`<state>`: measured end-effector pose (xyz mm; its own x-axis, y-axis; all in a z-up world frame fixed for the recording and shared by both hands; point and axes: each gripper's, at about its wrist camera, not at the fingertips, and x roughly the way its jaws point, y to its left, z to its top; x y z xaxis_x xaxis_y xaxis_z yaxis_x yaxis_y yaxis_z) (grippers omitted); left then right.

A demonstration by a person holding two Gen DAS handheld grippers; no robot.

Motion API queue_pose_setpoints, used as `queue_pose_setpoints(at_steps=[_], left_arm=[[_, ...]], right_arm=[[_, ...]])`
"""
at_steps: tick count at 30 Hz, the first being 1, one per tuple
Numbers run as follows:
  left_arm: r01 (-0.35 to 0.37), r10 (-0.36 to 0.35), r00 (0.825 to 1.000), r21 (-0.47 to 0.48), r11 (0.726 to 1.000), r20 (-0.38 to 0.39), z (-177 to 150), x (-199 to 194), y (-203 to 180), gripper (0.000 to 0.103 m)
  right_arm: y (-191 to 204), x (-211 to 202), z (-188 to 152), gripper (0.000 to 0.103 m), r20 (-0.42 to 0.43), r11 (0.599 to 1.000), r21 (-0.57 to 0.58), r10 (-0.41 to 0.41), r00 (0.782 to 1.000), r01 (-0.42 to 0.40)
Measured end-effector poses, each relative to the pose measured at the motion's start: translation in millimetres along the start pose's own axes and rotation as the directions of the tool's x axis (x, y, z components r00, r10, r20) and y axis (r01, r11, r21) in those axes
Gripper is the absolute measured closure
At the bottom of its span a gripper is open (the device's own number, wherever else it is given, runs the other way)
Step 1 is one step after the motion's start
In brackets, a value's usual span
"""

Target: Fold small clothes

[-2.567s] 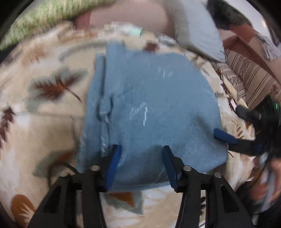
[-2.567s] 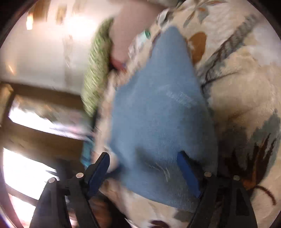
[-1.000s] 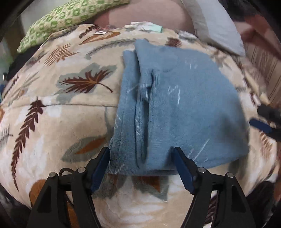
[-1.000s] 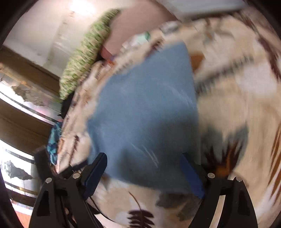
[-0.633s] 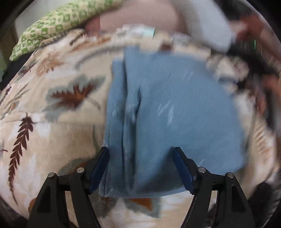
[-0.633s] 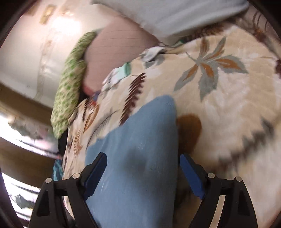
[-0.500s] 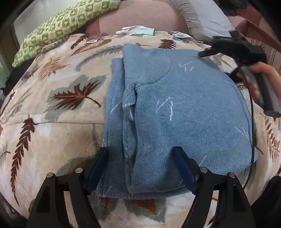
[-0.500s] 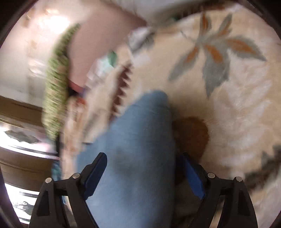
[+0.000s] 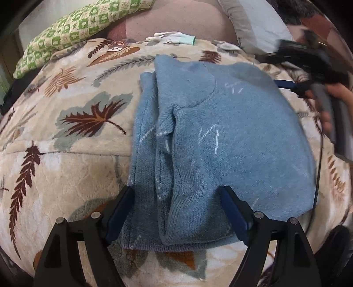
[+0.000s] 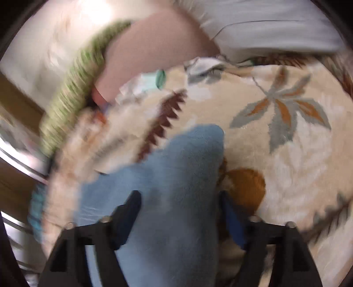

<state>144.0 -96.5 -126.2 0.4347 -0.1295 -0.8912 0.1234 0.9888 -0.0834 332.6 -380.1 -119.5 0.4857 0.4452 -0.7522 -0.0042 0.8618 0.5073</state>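
A folded blue knit garment (image 9: 220, 136) lies flat on a leaf-patterned blanket (image 9: 66, 165), with layered folds along its left side. My left gripper (image 9: 176, 212) sits at the garment's near edge. Its jaws are opening, the near hem lies between them, and the pads do not press on it. My right gripper (image 10: 179, 216) hovers over the garment's (image 10: 176, 176) far right corner. Its jaws are closing with that corner between them, not pinched. In the left wrist view the right gripper's fingertip (image 9: 286, 85) and the hand (image 9: 333, 103) holding it appear blurred.
A green checked pillow (image 9: 77, 24), a pink cushion (image 9: 176, 19) and a grey pillow (image 9: 260, 24) line the far side. A white glove (image 9: 169, 37) lies beyond the garment. The blanket curves down at the near edge.
The right gripper has swept from the garment's near right edge up to its far right corner. The left gripper has stayed at the near hem.
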Motion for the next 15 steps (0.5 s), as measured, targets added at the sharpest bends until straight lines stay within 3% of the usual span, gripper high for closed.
queue_pose_setpoints(at_steps=[3, 5, 7, 9, 10, 12, 14, 15], left_arm=[[0.074, -0.069, 0.996, -0.081, 0.994, 0.056, 4, -23, 16, 0.021], [0.115, -0.102, 0.989, -0.121, 0.986, 0.105, 9, -40, 33, 0.021], [0.172, -0.156, 0.982, -0.169, 0.97, 0.106, 18, -42, 52, 0.021], [0.248, -0.243, 0.969, -0.243, 0.938, 0.05, 35, -27, 74, 0.021], [0.295, -0.306, 0.952, -0.281, 0.913, 0.004, 45, -12, 84, 0.021], [0.326, -0.349, 0.937, -0.314, 0.892, -0.016, 55, 3, 91, 0.021], [0.3, -0.333, 0.94, -0.299, 0.906, -0.067, 61, 18, 86, 0.021], [0.31, -0.347, 0.933, -0.276, 0.91, -0.094, 61, 25, 79, 0.021]], right_arm=[[3, -48, -10, 0.022, 0.053, 0.995, 0.039, 0.093, 0.994, -0.096], [-1, -70, -29, 0.022, 0.017, 0.985, 0.066, 0.156, 0.988, -0.157], [0, -75, -52, 0.022, -0.02, 0.982, 0.078, 0.173, 0.985, -0.171], [-6, -72, -79, 0.022, -0.077, 0.976, 0.092, 0.207, 0.975, -0.2], [-7, -70, -97, 0.022, -0.105, 0.971, 0.101, 0.229, 0.968, -0.218], [-7, -61, -118, 0.022, -0.144, 0.968, 0.095, 0.243, 0.959, -0.231], [-4, -59, -136, 0.022, -0.12, 0.983, 0.051, 0.182, 0.976, -0.177], [-5, -56, -140, 0.021, -0.117, 0.984, 0.049, 0.173, 0.978, -0.169]])
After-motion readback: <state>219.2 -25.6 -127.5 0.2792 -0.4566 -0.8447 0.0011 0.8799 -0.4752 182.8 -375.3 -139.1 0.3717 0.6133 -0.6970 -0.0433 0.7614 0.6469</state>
